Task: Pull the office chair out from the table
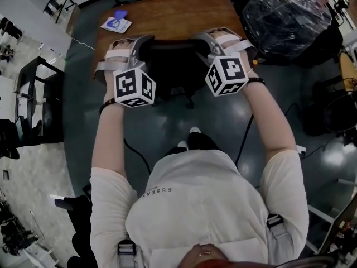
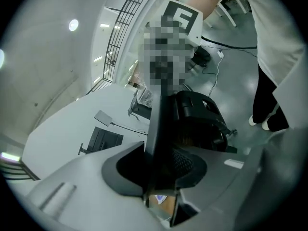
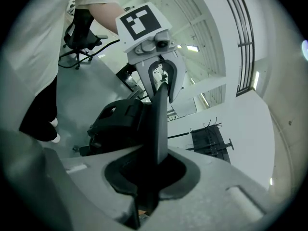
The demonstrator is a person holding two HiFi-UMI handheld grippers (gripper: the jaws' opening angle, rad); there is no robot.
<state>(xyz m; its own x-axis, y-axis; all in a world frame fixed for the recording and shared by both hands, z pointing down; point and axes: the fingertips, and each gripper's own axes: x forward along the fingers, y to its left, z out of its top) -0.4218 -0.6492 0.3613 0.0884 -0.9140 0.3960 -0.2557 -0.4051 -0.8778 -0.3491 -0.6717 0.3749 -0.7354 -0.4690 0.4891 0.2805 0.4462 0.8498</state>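
Arms: both stretched forward and down from the person's chest, one gripper in each hand.
Shoe [image 1: 194,131]: light-toed, on the dark floor just behind the chair; the person stands close to it.
Left gripper [image 1: 144,42]: jaws narrowed onto the left end of the backrest's top edge. In the left gripper view the dark edge fills the notch between them.
Right gripper [image 1: 202,39]: jaws drawn close on the right end of the same edge. The right gripper view shows the thin black panel rising straight out of the gap.
Office chair [image 1: 170,66]: black, pushed in against the near edge of the table, its seat mostly beneath the top. Part of the base shows below the backrest.
Backrest [image 3: 160,124]: upright. Its top edge is the long axis, running left to right between the two grippers and roughly parallel to the table edge.
Facing: the chair fronts the table, its back toward the person.
Table [image 1: 167,15]: brown wooden top beyond the chair.
Paper [image 1: 116,23]: white with a blue mark, on the table's far left, well apart from the chair.
Wrapped load [image 1: 290,13]: dark, film-covered, far right on the floor.
Progress: grip looks made at both ends; the chair sits at the table, so by my reading the pull itself is not yet done.
Left to do: draw it straight back toward the person.
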